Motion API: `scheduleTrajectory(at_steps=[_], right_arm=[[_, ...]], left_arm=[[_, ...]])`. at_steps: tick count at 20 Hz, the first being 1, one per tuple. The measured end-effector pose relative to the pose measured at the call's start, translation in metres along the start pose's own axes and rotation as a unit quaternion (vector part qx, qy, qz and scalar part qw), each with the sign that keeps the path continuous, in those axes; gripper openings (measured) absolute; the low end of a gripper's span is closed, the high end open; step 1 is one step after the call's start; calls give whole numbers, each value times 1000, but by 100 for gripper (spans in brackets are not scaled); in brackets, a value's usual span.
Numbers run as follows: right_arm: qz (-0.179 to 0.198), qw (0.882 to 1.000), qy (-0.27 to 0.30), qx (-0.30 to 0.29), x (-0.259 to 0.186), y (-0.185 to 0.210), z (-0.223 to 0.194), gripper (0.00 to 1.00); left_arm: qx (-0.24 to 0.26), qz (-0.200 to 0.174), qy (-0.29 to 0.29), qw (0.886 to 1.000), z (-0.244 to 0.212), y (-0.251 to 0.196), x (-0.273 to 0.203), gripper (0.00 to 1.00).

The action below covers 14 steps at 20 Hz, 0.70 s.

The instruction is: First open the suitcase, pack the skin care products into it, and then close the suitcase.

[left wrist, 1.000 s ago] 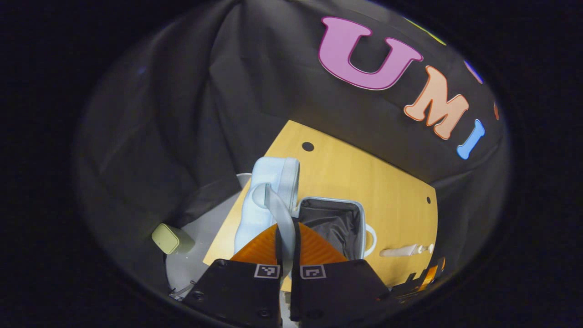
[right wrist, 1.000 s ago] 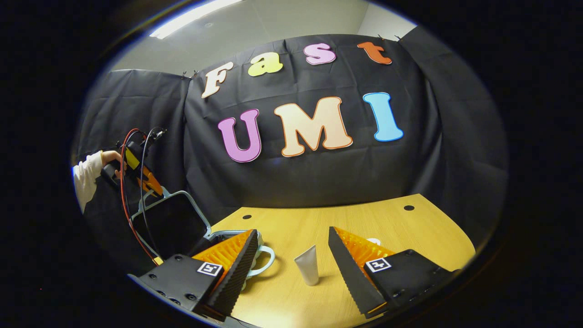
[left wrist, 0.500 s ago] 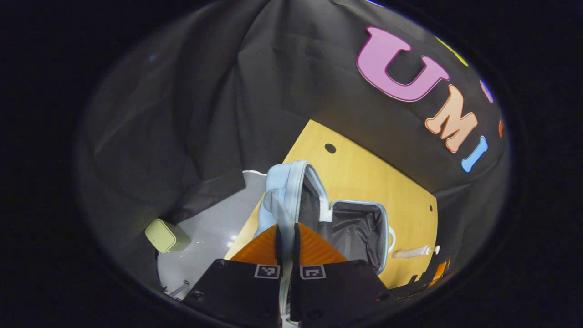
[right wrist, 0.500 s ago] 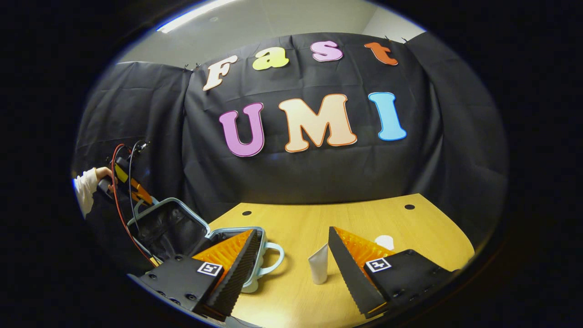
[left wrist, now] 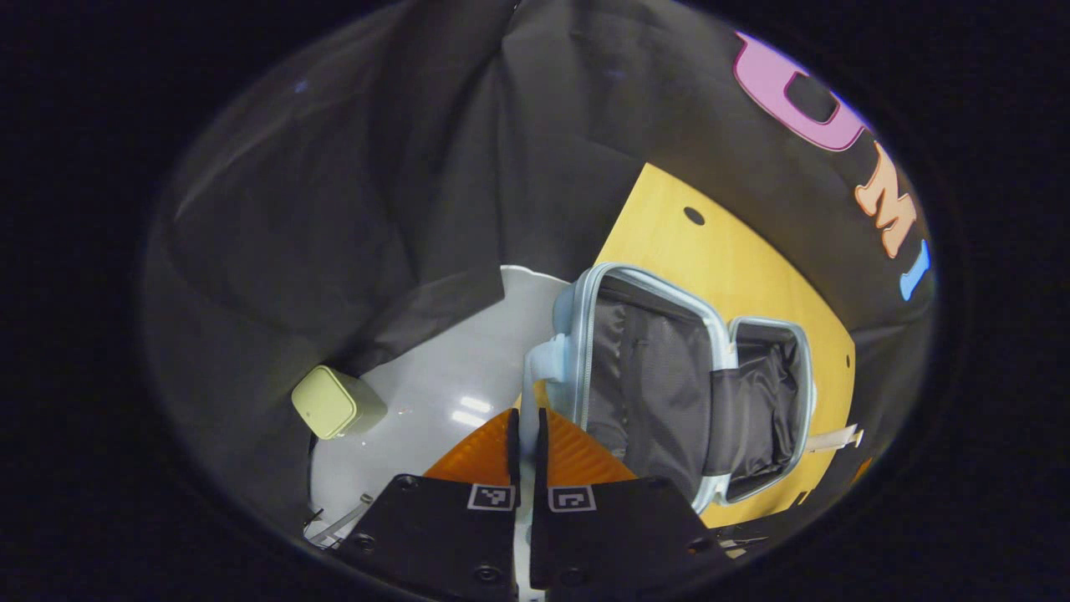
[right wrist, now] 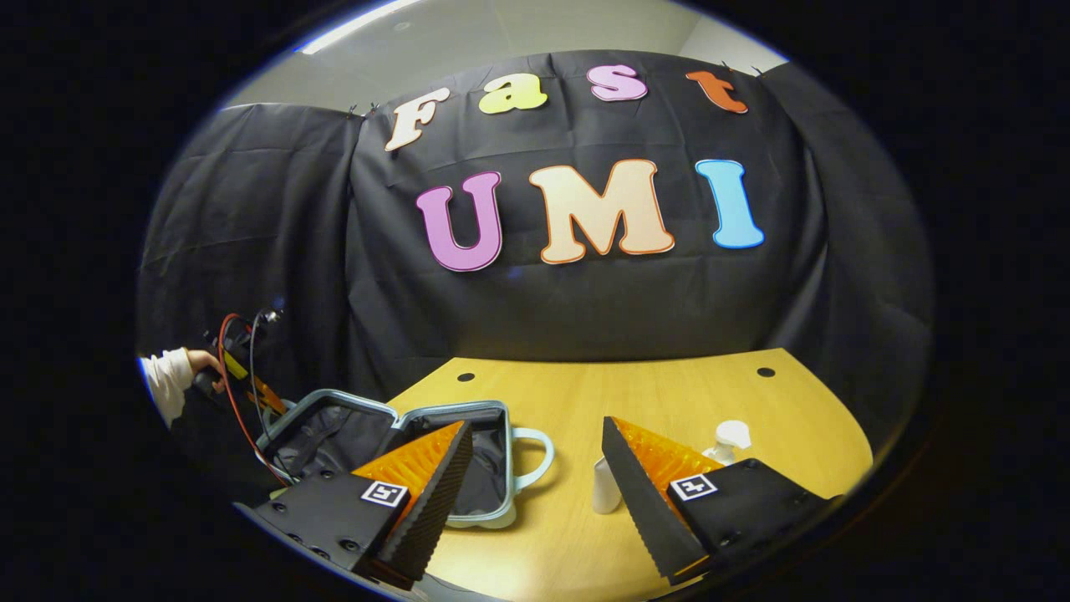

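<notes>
suitcase lid (left wrist: 644, 368) swung from upright to nearly flat, left gripper (left wrist: 525, 435) lowered

i'm looking into a recording booth inside an office-like room: black cloth wall (right wrist: 585, 318) draped behind a pale wooden desk (right wrist: 652, 393) with cable holes, plain ceiling with a strip light (right wrist: 359, 25) above, glossy grey floor (left wrist: 418, 410).

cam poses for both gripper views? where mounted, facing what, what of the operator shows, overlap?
Left gripper view: rides the left tool, tilted down over the open suitcase, table edge and floor; its own fingers pinch a pale strap.
Right gripper view: rides the right tool, level across the table toward the booth wall; open fingers, a tube between; a hand far left.
Shared: suitcase, table.
</notes>
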State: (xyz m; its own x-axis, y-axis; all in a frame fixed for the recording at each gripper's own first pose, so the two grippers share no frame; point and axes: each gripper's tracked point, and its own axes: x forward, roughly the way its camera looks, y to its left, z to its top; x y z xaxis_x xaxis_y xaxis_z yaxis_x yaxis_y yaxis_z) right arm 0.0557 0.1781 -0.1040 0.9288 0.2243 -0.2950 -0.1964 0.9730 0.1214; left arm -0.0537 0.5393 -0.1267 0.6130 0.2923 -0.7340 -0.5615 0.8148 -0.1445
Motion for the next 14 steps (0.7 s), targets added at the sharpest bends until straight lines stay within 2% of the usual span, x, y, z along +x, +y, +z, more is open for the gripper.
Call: scheduleTrajectory(at_steps=[2, 8, 10, 12, 14], right_arm=[[2, 1000, 3, 19, -3, 1, -3, 98], [-21, 1000, 12, 16, -12, -13, -9, 98], [-34, 999, 7, 14, -16, -24, -6, 98], [-49, 999, 5, 17, -19, -35, -5, 98], [-64, 998, -4, 19, -25, -48, 1, 98]], left_arm=[[5, 9, 10, 1000, -13, 10, 15, 0], [45, 42, 23, 998, -30, 20, 56, 2], [54, 26, 15, 998, -27, 12, 63, 7], [66, 37, 3, 997, -22, 10, 66, 39], [82, 62, -28, 994, -9, 14, 61, 45]])
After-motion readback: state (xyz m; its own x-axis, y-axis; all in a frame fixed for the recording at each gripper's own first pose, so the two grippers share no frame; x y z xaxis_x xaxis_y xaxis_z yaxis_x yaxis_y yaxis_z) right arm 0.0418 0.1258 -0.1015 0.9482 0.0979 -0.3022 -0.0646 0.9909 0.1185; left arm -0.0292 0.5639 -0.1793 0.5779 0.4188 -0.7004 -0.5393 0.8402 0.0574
